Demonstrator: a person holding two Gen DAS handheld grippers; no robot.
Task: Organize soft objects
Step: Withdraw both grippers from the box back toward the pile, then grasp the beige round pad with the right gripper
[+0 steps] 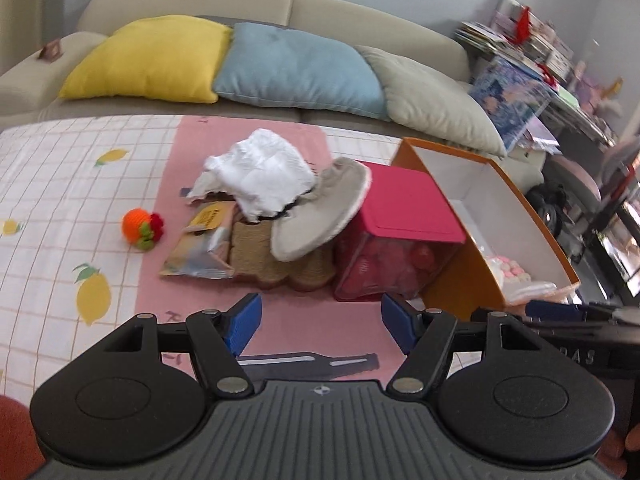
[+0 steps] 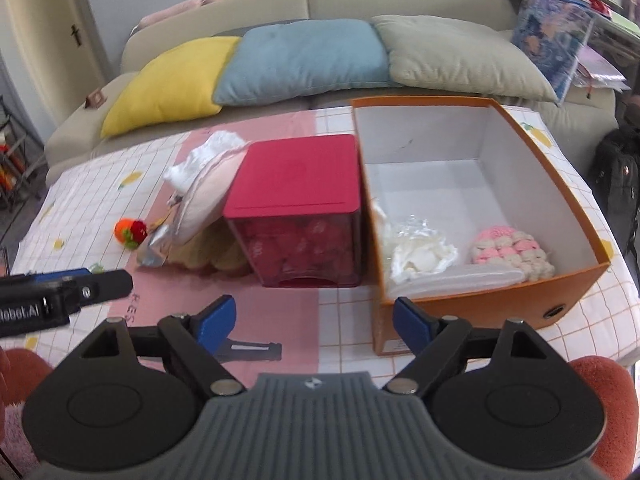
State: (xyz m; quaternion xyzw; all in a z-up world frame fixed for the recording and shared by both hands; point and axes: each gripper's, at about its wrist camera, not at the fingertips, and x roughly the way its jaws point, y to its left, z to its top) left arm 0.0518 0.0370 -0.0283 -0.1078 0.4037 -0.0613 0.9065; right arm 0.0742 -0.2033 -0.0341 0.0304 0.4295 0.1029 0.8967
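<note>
Left wrist view: the left gripper (image 1: pixel 321 322) is hovering wide open and empty — the white cloth (image 1: pixel 260 174) is lying straight ahead, centre frame, atop the pile.

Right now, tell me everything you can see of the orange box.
The orange box is an open-topped rectangular carton, orange outside and white inside, with a round hole in its near wall. It stands upright on the checked tablecloth, to the right of the red container and close beside it; whether they touch is unclear. Inside, near the front, lie a crumpled white item, a pink and cream crocheted piece and a clear plastic bag. Neither gripper touches it.
</note>
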